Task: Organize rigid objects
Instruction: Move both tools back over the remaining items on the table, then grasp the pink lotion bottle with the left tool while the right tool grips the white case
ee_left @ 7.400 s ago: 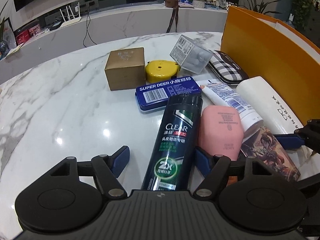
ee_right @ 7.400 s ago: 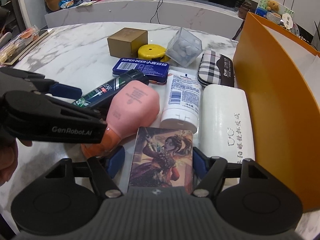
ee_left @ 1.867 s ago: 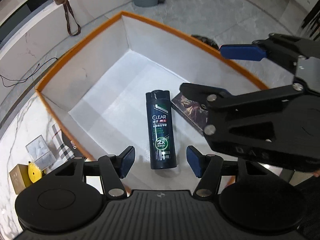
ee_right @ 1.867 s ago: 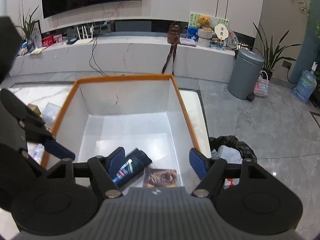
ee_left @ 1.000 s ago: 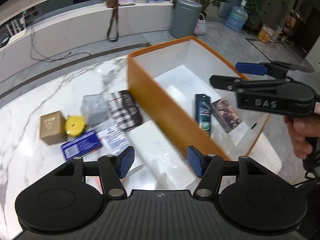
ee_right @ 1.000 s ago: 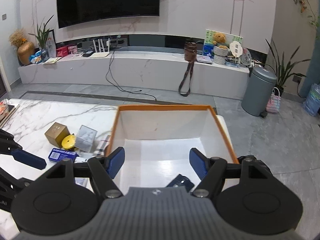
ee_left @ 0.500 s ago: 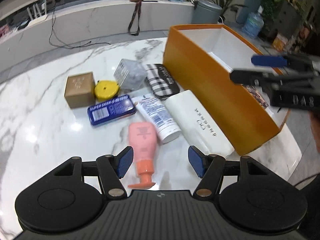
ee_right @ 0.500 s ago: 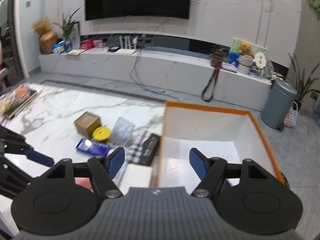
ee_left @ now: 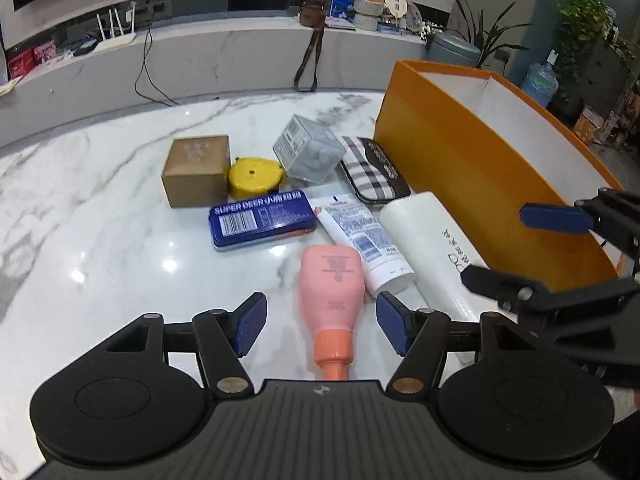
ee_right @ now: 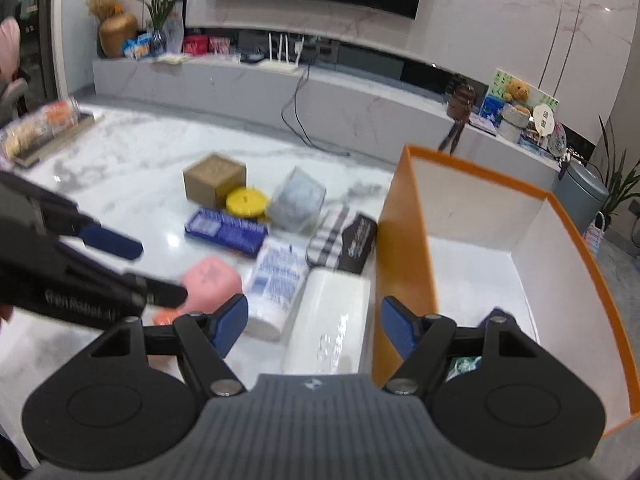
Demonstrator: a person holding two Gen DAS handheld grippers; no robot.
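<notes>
The pink bottle (ee_left: pixel 331 280) lies on the table (ee_left: pixel 100 216), cap toward you, near the table's front edge, now framed by your left hand-held gripper (ee_left: pixel 320 322), whose jaws stand apart and empty. A second ago that gripper was over the orange box (ee_left: pixel 472 168) (the shampoo and the card already lie inside), so you have swung back for the next item. Your right hand-held gripper (ee_right: pixel 314 320), also apart and empty, hangs over the white roll (ee_right: pixel 332 316) beside the box wall. The white tube (ee_left: pixel 360 240) touches the bottle's right side and may crowd that finger. Beyond lie the blue tin (ee_left: pixel 260 218), yellow disc (ee_left: pixel 254 176), brown cube (ee_left: pixel 196 170), clear case (ee_left: pixel 308 154) and plaid pouch (ee_left: pixel 372 168).
</notes>
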